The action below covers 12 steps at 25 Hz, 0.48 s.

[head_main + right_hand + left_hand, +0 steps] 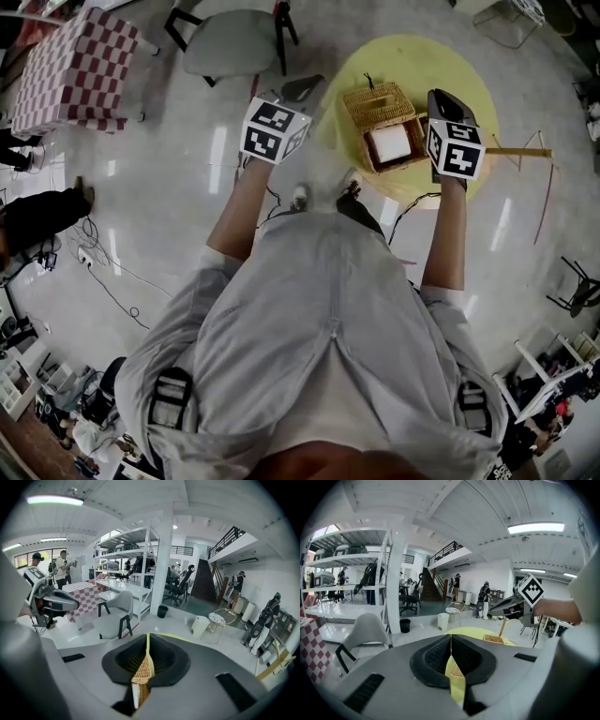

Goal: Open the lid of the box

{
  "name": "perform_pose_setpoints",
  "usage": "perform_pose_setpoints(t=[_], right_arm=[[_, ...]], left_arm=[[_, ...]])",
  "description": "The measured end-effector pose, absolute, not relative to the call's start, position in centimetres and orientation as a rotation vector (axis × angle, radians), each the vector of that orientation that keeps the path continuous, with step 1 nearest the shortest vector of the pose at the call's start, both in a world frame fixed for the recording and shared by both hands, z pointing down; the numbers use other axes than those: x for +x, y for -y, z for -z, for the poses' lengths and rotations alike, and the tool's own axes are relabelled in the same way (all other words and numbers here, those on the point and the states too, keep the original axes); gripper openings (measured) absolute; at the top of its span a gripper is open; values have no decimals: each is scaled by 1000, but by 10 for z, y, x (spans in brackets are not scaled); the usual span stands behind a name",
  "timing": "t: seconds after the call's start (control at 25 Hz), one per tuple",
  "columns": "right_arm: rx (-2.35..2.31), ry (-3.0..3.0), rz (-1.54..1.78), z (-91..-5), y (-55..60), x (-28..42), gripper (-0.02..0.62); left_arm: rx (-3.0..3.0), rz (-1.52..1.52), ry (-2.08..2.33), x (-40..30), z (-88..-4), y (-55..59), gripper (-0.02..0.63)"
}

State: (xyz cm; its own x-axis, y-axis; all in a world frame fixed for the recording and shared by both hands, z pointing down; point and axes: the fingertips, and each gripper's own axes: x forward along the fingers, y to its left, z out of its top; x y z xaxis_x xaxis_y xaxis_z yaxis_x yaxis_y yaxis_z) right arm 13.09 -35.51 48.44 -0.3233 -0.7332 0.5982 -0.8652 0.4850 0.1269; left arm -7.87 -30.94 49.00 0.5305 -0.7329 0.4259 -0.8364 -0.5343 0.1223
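A wicker box (pixel 394 148) sits on a round yellow table (pixel 422 56) with its white inside showing. Its wicker lid (pixel 378 103) lies swung back on the far-left side. My right gripper (pixel 446 101) hovers just right of the box, apart from it. My left gripper (pixel 302 89) hangs left of the table. In the left gripper view the left gripper (pixel 451 641) has its jaws together and empty, with the table (pixel 473 632) beyond. In the right gripper view the right gripper (pixel 147 641) also has its jaws together and empty, and wicker (pixel 140 672) shows below them.
A grey chair (pixel 230 42) stands behind the table. A table with a red-checked cloth (pixel 70 70) is at the far left. Wooden sticks (pixel 525 150) stick out at the table's right, and cables (pixel 103 272) trail on the floor. Shelving (pixel 136 550) and several people stand farther off.
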Motion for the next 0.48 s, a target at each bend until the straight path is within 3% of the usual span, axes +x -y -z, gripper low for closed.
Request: perform_pose_setpoints(t=[0.48], right_arm=[[1508,2197,-188,-407,300,125,28]], left_arm=[[2685,-457,1267,-86,-434,303,29]])
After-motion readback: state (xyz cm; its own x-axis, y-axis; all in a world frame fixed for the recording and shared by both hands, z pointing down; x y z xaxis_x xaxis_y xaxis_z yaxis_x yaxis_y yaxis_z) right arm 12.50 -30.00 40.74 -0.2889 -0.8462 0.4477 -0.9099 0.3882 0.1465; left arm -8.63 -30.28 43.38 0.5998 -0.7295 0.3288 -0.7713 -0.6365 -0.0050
